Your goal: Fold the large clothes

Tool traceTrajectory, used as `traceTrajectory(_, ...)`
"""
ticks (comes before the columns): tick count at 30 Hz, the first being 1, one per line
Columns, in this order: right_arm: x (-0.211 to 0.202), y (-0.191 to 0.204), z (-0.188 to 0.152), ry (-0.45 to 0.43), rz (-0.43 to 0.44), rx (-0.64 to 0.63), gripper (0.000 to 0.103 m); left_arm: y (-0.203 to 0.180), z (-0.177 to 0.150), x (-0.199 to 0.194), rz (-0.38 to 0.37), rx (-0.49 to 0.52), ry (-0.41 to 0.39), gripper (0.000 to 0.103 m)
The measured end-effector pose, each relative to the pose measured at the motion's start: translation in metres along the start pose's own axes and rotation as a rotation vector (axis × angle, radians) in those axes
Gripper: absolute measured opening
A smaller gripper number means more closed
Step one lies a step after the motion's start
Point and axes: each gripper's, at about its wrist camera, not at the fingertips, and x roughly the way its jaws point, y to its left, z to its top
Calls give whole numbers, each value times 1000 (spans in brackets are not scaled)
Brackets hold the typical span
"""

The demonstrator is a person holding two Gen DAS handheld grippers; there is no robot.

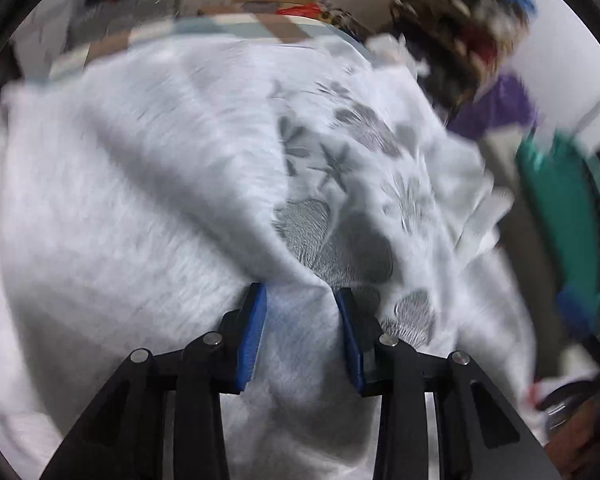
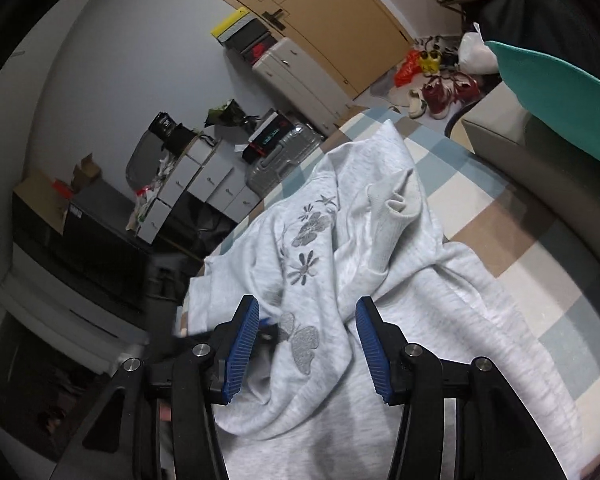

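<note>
The light grey sweatshirt with embroidered grey flowers and a butterfly [image 2: 340,280] lies crumpled on the bed with the checked blue, beige and brown cover [image 2: 540,288], reaching its left edge. The left claw [image 1: 300,300] is clenched on a raised fold of this sweatshirt [image 1: 140,200]. The right claw [image 2: 307,312] is released, its blue ribbed pads [image 2: 242,354] apart above the fabric, gripping nothing.

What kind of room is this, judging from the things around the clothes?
Probably a lived-in bedroom: the grey embroidered sweatshirt lies on a checked bedcover, with white drawer units and shoes by a wooden door.
</note>
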Motion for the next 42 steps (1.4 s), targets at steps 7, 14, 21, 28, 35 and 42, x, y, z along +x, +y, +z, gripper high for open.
traceTrajectory(7,4,9,-4,30,31,-24,50,10,-20,-73,-46,-29,-57,30)
traceTrajectory(14,11,8,-7,50,38,2,50,21,-76,-36,-52,-19,82,38)
traceTrajectory(21,24,14,-16,89,-23,-53,50,51,-87,-43,-132,-152,34,37)
traceTrajectory(28,39,6,-18,149,-47,-45,50,65,-109,-54,-66,-125,-52,57)
traceTrajectory(35,54,13,-27,200,-114,-134,53,95,-108,-90,-87,-198,-141,57)
traceTrajectory(42,43,-4,25,76,-172,-112,89,164,-70,-123,321,-252,-133,84)
